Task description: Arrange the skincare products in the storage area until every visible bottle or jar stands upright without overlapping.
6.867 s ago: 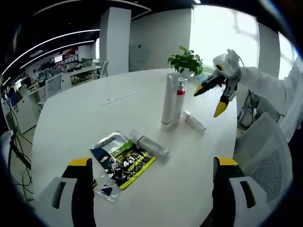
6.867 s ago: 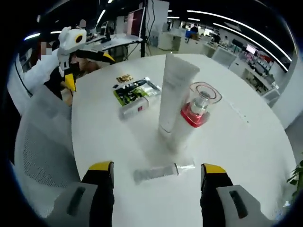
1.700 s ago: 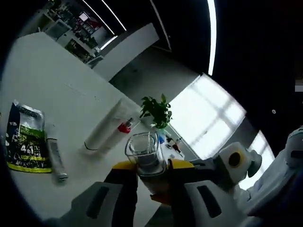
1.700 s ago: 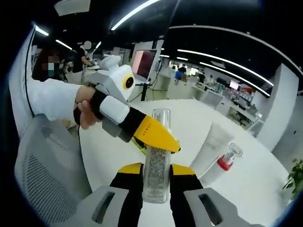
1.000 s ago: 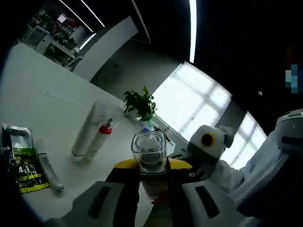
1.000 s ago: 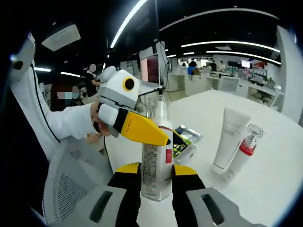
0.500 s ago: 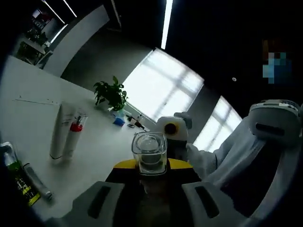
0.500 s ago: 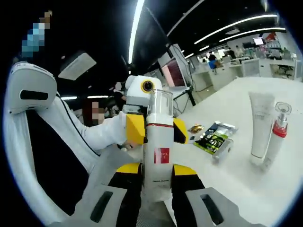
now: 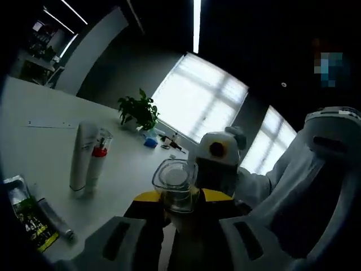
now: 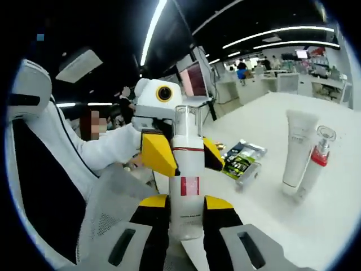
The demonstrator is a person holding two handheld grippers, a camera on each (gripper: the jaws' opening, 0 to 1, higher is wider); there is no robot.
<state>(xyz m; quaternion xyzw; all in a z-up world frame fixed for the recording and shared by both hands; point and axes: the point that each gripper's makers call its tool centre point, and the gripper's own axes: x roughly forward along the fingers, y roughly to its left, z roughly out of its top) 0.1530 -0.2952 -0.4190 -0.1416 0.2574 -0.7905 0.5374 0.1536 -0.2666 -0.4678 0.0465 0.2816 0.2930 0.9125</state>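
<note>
Step in hand: both claws hold one bottle (image 10: 186, 169) off the tabletop (image 10: 316, 226), apparently to turn it upright and stand it with the others.
Doing it well: I judge the base should come down flat on a bare patch of tabletop, just beside but not touching the white tube (image 10: 297, 148) and the red-collared bottle (image 10: 315, 161); one claw should let go only once the other holds the bottle steady, and the last one only when the bottle bears its own weight.
Right claw (image 10: 185, 212): clenched on the lower body of the bottle, jaws pressed against both its sides; the bottle's clear cap points up in the right gripper view.
Left claw (image 9: 176, 203): closed around the bottle (image 9: 175, 189) near its clear cap; in the right gripper view its yellow jaws flank the neck.
Standing already: white tube (image 9: 80, 155) and red-collared bottle (image 9: 97, 161), touching or nearly so.
Not yet upright: a small tube (image 9: 53, 217) lying flat beside a green packet (image 9: 28, 223); both also show near the middle of the tabletop in the right gripper view.
</note>
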